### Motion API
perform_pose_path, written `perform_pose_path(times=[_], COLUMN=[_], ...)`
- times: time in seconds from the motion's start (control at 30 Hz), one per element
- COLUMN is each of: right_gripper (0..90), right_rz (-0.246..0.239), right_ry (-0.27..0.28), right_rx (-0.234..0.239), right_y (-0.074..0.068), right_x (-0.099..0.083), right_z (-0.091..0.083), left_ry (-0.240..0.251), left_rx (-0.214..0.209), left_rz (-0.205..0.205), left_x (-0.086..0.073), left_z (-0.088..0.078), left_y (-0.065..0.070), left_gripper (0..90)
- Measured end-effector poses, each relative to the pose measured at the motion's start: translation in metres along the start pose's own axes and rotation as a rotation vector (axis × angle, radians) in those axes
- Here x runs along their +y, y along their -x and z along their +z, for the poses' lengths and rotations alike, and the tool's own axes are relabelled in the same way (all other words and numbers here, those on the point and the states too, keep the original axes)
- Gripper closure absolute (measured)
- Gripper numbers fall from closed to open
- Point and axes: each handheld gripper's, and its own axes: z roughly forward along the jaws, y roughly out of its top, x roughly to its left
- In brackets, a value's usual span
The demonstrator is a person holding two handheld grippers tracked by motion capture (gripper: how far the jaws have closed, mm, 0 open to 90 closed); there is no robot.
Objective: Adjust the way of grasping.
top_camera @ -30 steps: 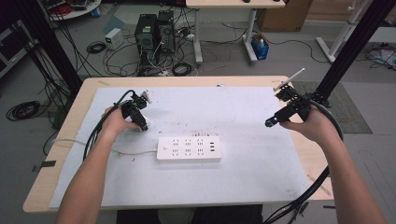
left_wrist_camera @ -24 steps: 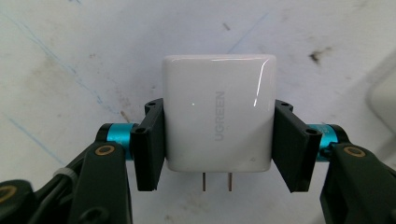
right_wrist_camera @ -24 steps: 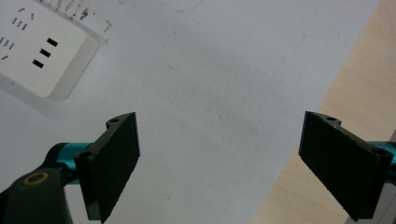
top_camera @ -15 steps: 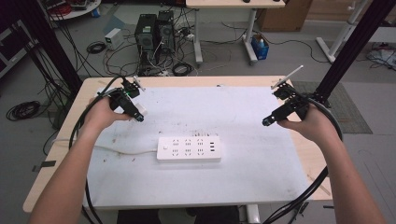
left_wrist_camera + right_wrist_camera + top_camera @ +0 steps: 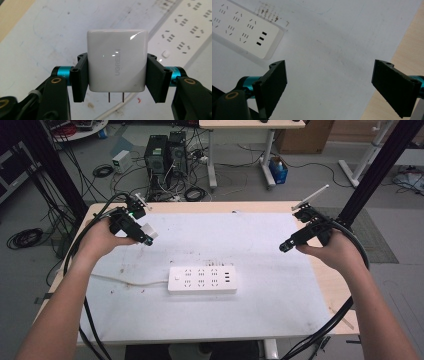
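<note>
- Between the jaws of our left gripper (image 5: 116, 75) sits a white charger (image 5: 117, 61), clamped flat on both sides, its two metal prongs showing at the lower edge and pointing back toward the gripper body.
- Just past it, in the left gripper view, we see a corner of the white power strip (image 5: 186, 32) lying on the table, well apart from the charger.
- At our right hand, the right gripper (image 5: 329, 85) holds nothing; its jaws stand wide apart over bare tabletop, with the end of the strip off to one side.
- From the high view, we hold the left gripper (image 5: 142, 236) raised near the table's far left corner, the charger (image 5: 149, 230) a pale block at its tip, and the right gripper (image 5: 286, 246) hovers near the right edge.
- Between them, the power strip (image 5: 202, 279) rests flat on the white table (image 5: 260, 320), its cord trailing left.
- We judge the pick-up done; if plugging in is the aim, the carry, the aligning of the prongs and the push into a socket all remain.
</note>
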Motion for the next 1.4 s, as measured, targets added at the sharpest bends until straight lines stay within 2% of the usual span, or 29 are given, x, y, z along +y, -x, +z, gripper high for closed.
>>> perform_pose_path(times=[0.03,0.07,0.1,0.13,0.17,0.2,0.23,0.27,0.3,0.33,0.37,0.43,0.5,0.53,0.6,0.63,0.67,0.73,0.77,0.8,0.83,0.87,0.93,0.97,1.0,1.13,1.17,1.23,1.4], right_gripper=[16.8,17.1,17.1,17.1,17.1,17.1,17.1,17.2,17.2,17.2,17.2,17.2,17.2,17.2,17.3,18.0,18.0,21.7,21.8,21.8,21.9,21.9,21.9,21.9,22.0,22.0,26.1,26.2,27.8], right_rz=[0.010,0.028,0.041,0.041,0.055,0.062,0.062,0.080,0.088,0.088,0.083,0.079,0.096,0.096,0.110,0.118,0.118,0.130,0.149,0.149,0.164,0.164,0.184,0.184,0.186,0.197,0.197,0.201,0.211], right_ry=[-0.001,0.000,0.001,0.001,-0.005,-0.007,-0.007,-0.003,-0.006,-0.006,0.000,0.015,0.025,0.025,0.032,0.049,0.049,0.072,0.091,0.091,0.099,0.099,0.098,0.098,0.097,0.097,0.090,0.086,0.063], right_rx=[0.002,0.017,0.028,0.028,0.049,0.065,0.065,0.096,0.116,0.116,0.130,0.134,0.181,0.181,0.237,0.291,0.291,0.348,0.397,0.397,0.436,0.436,0.489,0.489,0.514,0.567,0.579,0.580,0.627], right_y=[0.000,0.000,0.000,0.000,0.000,0.000,0.000,-0.002,-0.004,-0.004,-0.009,-0.015,-0.021,-0.021,-0.026,-0.031,-0.031,-0.035,-0.037,-0.037,-0.040,-0.040,-0.047,-0.047,-0.051,-0.057,-0.061,-0.062,-0.071], right_x=[0.000,0.001,0.001,0.001,0.002,0.002,0.002,0.002,0.003,0.003,0.005,0.009,0.012,0.012,0.016,0.020,0.020,0.023,0.026,0.026,0.029,0.029,0.033,0.033,0.036,0.041,0.043,0.044,0.050], right_z=[-0.001,-0.003,-0.003,-0.003,-0.002,-0.001,-0.001,-0.001,0.000,0.000,0.001,0.001,0.002,0.002,0.003,0.004,0.004,0.004,0.006,0.006,0.009,0.009,0.014,0.014,0.017,0.022,0.026,0.028,0.038], left_ry=[0.016,0.058,0.077,0.077,0.110,0.110,0.132,0.149,0.191,0.191,0.220,0.236,0.292,0.292,0.332,0.354,0.354,0.384,0.402,0.402,0.424,0.424,0.452,0.466,0.470,0.483,0.488,0.494,0.510], left_rx=[-0.005,-0.042,-0.053,-0.053,-0.079,-0.079,-0.090,-0.101,-0.128,-0.128,-0.142,-0.149,-0.176,-0.176,-0.190,-0.210,-0.210,-0.221,-0.221,-0.221,-0.235,-0.235,-0.229,-0.240,-0.253,-0.254,-0.261,-0.262,-0.262], left_rz=[0.015,0.054,0.072,0.072,0.114,0.114,0.127,0.142,0.179,0.179,0.218,0.233,0.273,0.273,0.304,0.321,0.321,0.332,0.347,0.347,0.356,0.356,0.373,0.384,0.387,0.407,0.409,0.409,0.428], left_x=[0.001,0.006,0.008,0.008,0.012,0.012,0.014,0.016,0.019,0.019,0.023,0.026,0.031,0.031,0.034,0.037,0.037,0.041,0.045,0.045,0.049,0.049,0.052,0.054,0.056,0.062,0.065,0.066,0.069], left_z=[-0.001,-0.003,-0.003,-0.003,-0.003,-0.003,-0.002,-0.001,0.002,0.002,0.005,0.007,0.013,0.013,0.016,0.020,0.020,0.024,0.028,0.028,0.031,0.031,0.033,0.035,0.036,0.041,0.043,0.044,0.046], left_y=[0.003,0.011,0.015,0.015,0.024,0.024,0.028,0.032,0.041,0.041,0.049,0.053,0.064,0.064,0.072,0.078,0.078,0.085,0.091,0.091,0.097,0.097,0.102,0.104,0.106,0.114,0.116,0.118,0.125], left_gripper=[42.4,42.4,42.4,42.4,42.4,42.4,42.4,42.4,42.4,42.5,42.4,42.4,42.5,42.5,42.5,42.5,42.5,42.5,42.5,42.5,42.5,42.5,42.5,42.5,42.5,42.5,42.5,42.5,42.5])
